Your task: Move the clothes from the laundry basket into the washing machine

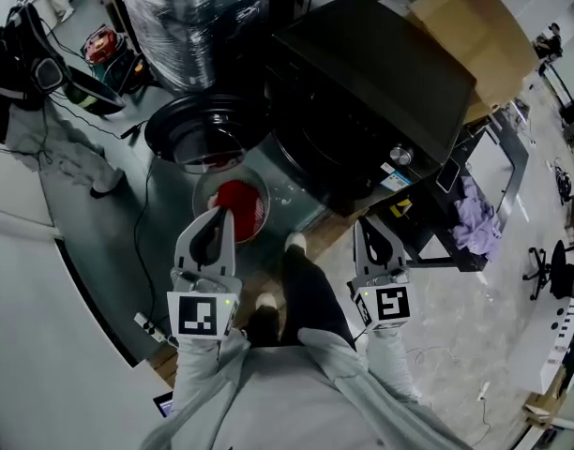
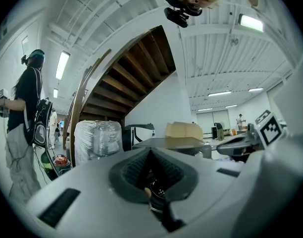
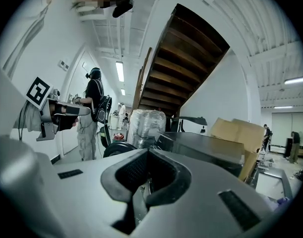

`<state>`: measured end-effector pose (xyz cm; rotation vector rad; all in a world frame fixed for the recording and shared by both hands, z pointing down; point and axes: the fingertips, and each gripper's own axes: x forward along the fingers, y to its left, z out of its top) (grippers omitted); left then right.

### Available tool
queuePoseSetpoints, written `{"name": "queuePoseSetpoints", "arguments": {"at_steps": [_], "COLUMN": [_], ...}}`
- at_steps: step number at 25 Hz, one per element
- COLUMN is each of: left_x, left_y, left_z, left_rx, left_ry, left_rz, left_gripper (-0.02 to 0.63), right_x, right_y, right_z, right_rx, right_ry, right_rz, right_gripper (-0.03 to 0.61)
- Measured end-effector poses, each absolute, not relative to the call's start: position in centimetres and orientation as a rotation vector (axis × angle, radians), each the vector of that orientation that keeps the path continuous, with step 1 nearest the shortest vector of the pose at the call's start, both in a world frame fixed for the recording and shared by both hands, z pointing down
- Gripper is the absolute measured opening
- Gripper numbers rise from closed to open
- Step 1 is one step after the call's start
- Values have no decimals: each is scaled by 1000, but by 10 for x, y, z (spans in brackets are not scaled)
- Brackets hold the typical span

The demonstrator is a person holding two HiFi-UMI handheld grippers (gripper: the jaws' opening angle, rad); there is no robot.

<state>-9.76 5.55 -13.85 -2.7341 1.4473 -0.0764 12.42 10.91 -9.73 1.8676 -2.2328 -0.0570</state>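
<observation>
The left tongs (image 1: 215, 217) and the right tongs (image 1: 369, 228) are both shut tight, with nothing in them. The red clothes (image 1: 240, 202) lie in the laundry basket (image 1: 201, 193) on the floor, just beside the black washing machine (image 1: 371, 82).

The floor (image 1: 90, 216) is smooth and grey-green, and becomes paler toward 4 o'clock in the head view. A white curved wall (image 1: 29, 331) runs at 8 o'clock. A plastic-wrapped bundle (image 1: 188, 17) stands at 11 o'clock, brown cardboard (image 1: 475, 36) lies at 1 o'clock, and a black office chair (image 1: 555, 277) is at 3 o'clock. In the gripper views a dark wooden staircase (image 3: 191, 58) rises under a white ribbed ceiling (image 2: 226, 58). Long ceiling lamps (image 2: 61, 66) are lit.
</observation>
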Motion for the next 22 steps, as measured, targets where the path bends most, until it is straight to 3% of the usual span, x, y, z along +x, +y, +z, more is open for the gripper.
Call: {"name": "queuePoseSetpoints", "arguments": {"at_steps": [15,22], "left_x": [-61,-61], "left_y": [-78,-99], "left_z": [-132,-74], "left_rx": [-2654,-2651], "left_ry": [1615,1589], "left_rz": [-81,-89], "left_gripper": [18,18], "right_x": [145,133], "right_y": [-57,-103], "right_z": [-82,-27], "right_rx": [1670,1595], "right_ry": [-2401,-2439], "right_rz": [-49,-156], "right_gripper": [17,17]}}
